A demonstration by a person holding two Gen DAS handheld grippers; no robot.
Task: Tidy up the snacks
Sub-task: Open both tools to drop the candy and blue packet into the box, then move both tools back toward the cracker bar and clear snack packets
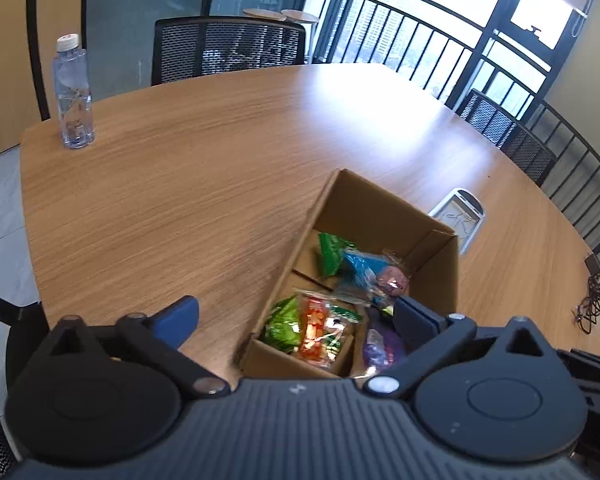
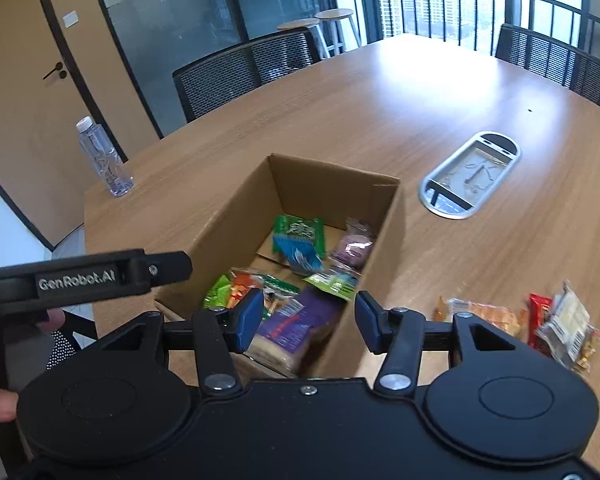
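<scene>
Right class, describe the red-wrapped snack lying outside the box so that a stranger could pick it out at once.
Start at the open cardboard box on the wooden table. On the tabletop to its right lies a small cluster of loose snacks; the red-wrapped snack sits between an orange packet and a clear pale packet. It is the only red one.

One piece of lettering can be read: "GenRobot.AI", in pale letters on the side of the black plastic left claw [image 2: 88, 278], which shows at the left of the right wrist view beside the open brown cardboard box [image 2: 332, 178]. The colourful plastic snack packets [image 2: 300, 236] in that box and those near the desk's right edge [image 2: 556, 320] bear print too blurred to read.
</scene>
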